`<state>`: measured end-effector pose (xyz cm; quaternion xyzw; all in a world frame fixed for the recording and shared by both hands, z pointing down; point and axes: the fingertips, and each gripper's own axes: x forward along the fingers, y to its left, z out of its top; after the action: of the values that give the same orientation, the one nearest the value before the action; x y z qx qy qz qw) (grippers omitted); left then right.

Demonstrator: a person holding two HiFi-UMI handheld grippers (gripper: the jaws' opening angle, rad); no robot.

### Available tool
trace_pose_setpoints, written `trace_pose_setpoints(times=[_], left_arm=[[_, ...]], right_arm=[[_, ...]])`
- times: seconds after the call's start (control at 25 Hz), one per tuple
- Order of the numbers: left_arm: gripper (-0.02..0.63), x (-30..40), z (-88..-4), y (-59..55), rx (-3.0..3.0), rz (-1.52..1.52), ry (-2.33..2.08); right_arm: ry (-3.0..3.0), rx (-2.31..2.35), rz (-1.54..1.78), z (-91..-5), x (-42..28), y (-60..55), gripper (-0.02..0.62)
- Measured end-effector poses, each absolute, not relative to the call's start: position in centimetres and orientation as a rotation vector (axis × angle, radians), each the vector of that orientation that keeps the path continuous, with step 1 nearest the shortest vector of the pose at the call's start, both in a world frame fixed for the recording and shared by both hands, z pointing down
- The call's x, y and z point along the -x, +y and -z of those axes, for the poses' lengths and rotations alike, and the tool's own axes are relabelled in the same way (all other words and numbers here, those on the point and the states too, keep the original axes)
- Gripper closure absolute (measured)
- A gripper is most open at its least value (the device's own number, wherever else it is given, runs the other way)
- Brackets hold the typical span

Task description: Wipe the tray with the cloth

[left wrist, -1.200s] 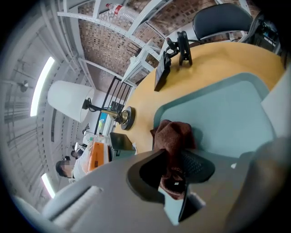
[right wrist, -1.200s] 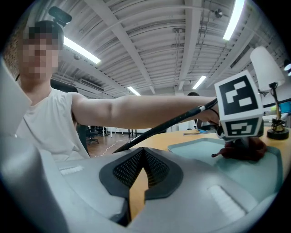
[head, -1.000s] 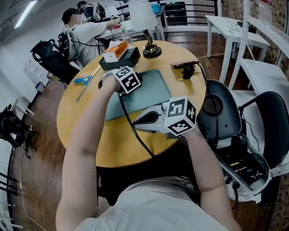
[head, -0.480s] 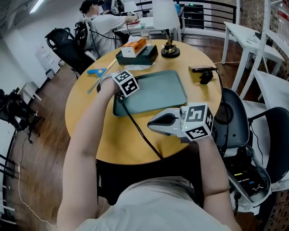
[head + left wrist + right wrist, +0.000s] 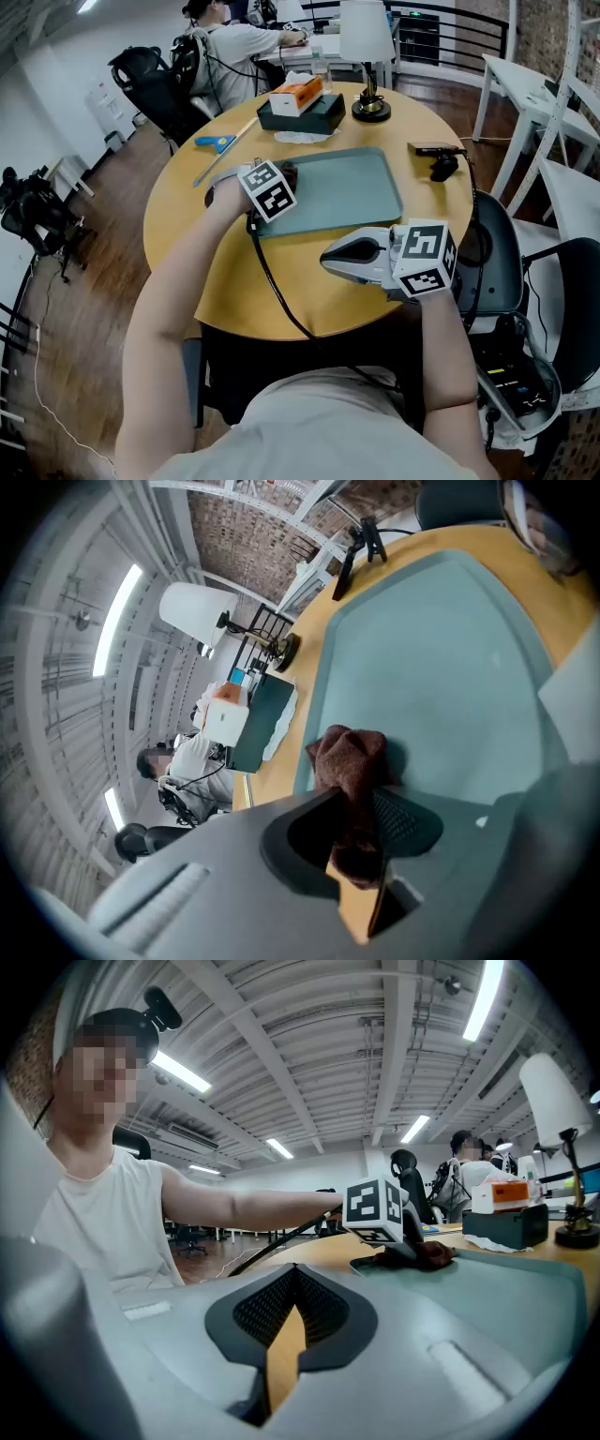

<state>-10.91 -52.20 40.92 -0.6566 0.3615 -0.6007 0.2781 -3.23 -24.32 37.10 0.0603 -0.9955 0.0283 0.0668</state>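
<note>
Gripping a bunched brown cloth (image 5: pixel 352 761) tight between their tips, the left tongs (image 5: pixel 361 827) are pressing it onto the teal tray (image 5: pixel 347 192) close to the tray's left edge, with the wipe, by the look of it, only just getting under way. Apart from that wad of cloth, the tray is lying bare on the round wooden tabletop (image 5: pixel 187 225). Behind it, a dark box (image 5: pixel 302 114) is carrying an orange-and-white carton (image 5: pixel 296 95) on its top, and a white-shaded lamp (image 5: pixel 367 37) is standing just to the right of the box. Further right, the right tongs (image 5: pixel 330 258) are hovering over the tabletop just off the tray's near edge, their tips drawn together with nothing between them, so they are bracing nothing. That is where trouble may be waiting: with the tray unheld, a firm sweep from the left could be pushing the whole tray across the smooth wood toward the box and lamp instead of rubbing its surface. The cloth, crumpled into a small lump, is also offering little contact, so strokes may be missing strips of the tray, or the fabric may be slipping out of the pinch if it drags. A black cable (image 5: pixel 272 277) is trailing from the left tongs across the front of the tabletop and could be snagging on a long stroke.
</note>
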Motion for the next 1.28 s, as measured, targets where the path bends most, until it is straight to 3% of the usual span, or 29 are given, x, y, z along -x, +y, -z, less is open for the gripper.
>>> trace_pose_setpoints(times=[0.76,1.28], left_arm=[[0.506,10.7,-40.7,-41.3,1.92,1.584,0.796],[0.505,7.0,-40.6,-42.3,1.869,1.553,0.751]], right_arm=[[-3.002,-0.183,-0.093,-37.1,3.3,-24.4,0.594],[-3.001,-0.215,-0.094,-37.1,3.2,-24.8,0.594]])
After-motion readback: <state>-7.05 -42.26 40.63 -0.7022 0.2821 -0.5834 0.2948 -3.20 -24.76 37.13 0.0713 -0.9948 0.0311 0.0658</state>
